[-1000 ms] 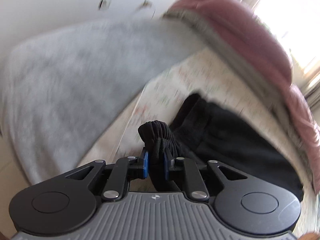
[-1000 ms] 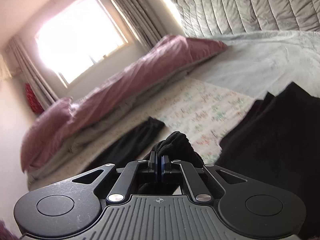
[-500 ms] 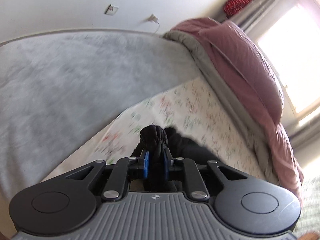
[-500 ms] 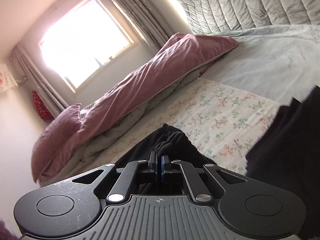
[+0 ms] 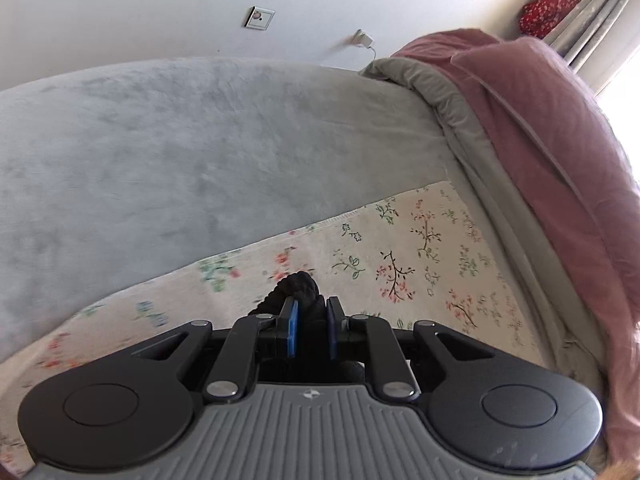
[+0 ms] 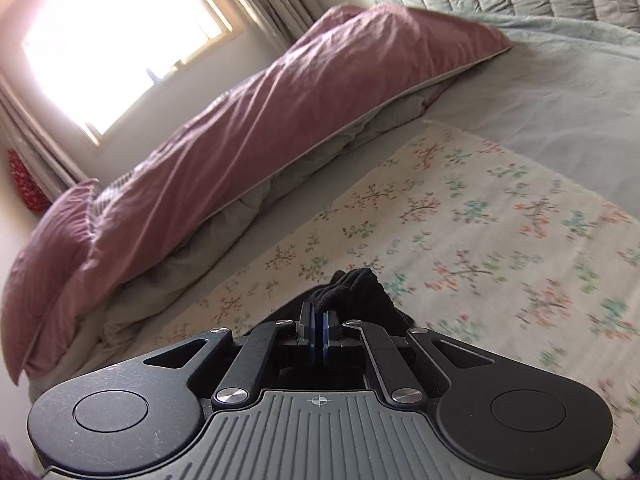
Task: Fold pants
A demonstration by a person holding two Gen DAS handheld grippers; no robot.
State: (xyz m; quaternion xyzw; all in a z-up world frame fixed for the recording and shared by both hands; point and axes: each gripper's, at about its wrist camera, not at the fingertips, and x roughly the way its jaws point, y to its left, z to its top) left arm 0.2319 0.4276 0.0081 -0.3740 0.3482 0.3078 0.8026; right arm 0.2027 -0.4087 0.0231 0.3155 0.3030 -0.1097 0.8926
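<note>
Most of the black pants (image 5: 298, 290) are hidden behind the left gripper (image 5: 311, 326) body; only a bunched tip shows between the jaws. The right gripper (image 6: 319, 334) likewise covers the pants (image 6: 356, 288) below its jaws. Floral sheet (image 6: 500, 216) print is blurred toward the right edge. The wall plate (image 5: 258, 18) is too small to read.

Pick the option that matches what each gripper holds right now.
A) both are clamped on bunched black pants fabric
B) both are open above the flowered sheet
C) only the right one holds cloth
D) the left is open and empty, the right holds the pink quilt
A: the left gripper has black pants fabric bunched between its blue pads, and the right gripper is pinched on another black bunch, both above the flowered sheet.
</note>
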